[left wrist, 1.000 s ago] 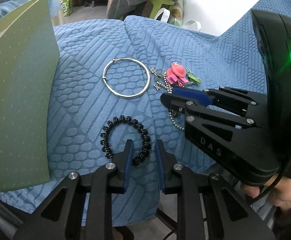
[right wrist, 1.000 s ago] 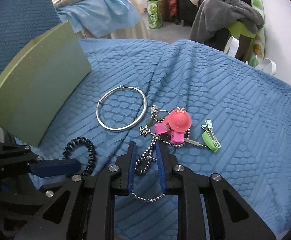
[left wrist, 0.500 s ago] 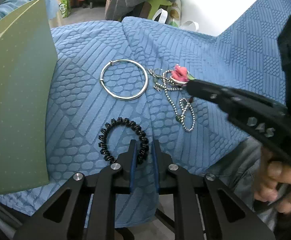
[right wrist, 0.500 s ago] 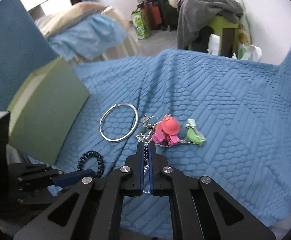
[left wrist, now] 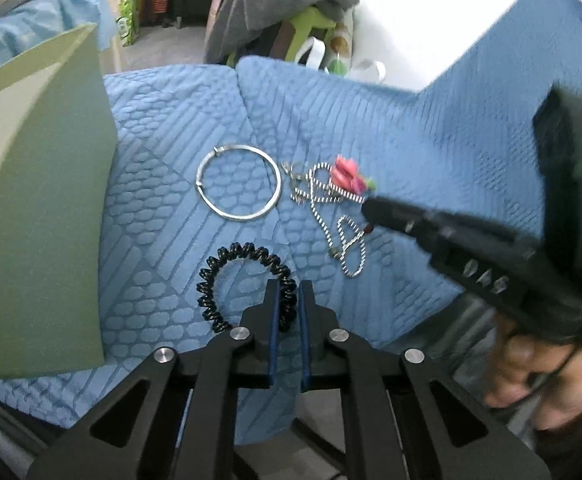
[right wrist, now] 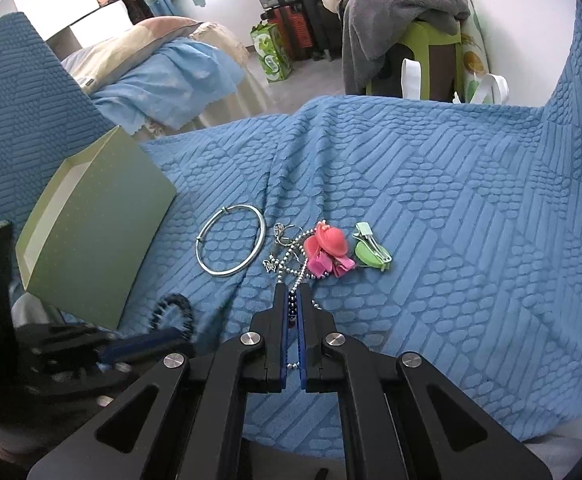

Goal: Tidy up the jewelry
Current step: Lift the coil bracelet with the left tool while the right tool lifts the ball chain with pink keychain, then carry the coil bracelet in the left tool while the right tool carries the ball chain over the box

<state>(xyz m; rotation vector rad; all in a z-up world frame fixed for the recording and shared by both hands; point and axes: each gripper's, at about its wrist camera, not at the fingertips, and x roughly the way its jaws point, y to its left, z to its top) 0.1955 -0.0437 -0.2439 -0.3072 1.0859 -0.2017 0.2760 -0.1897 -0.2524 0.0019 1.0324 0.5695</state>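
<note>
On the blue quilted cover lie a silver bangle [left wrist: 238, 182], a black coil hair tie [left wrist: 227, 268], a silver bead chain [left wrist: 349, 240] and pink and green hair clips [right wrist: 331, 250]. My left gripper [left wrist: 289, 292] is shut on the right side of the black coil hair tie. My right gripper [right wrist: 291, 294] is shut on the bead chain [right wrist: 297, 276], whose far end lies among the clips. The right gripper also shows in the left wrist view [left wrist: 375, 208]. An open green box [right wrist: 95, 220] stands at the left.
The bangle [right wrist: 231, 246] lies between the box [left wrist: 39, 220] and the clips. Behind the cover are a green stool with grey clothes [right wrist: 403, 12], bags and a bed with blue bedding [right wrist: 163, 76]. The cover's front edge [left wrist: 371, 340] is just below both grippers.
My left gripper closed on the coil hair tie. My right gripper closed on the bead chain and pulled back, stretching it out from the clips.
</note>
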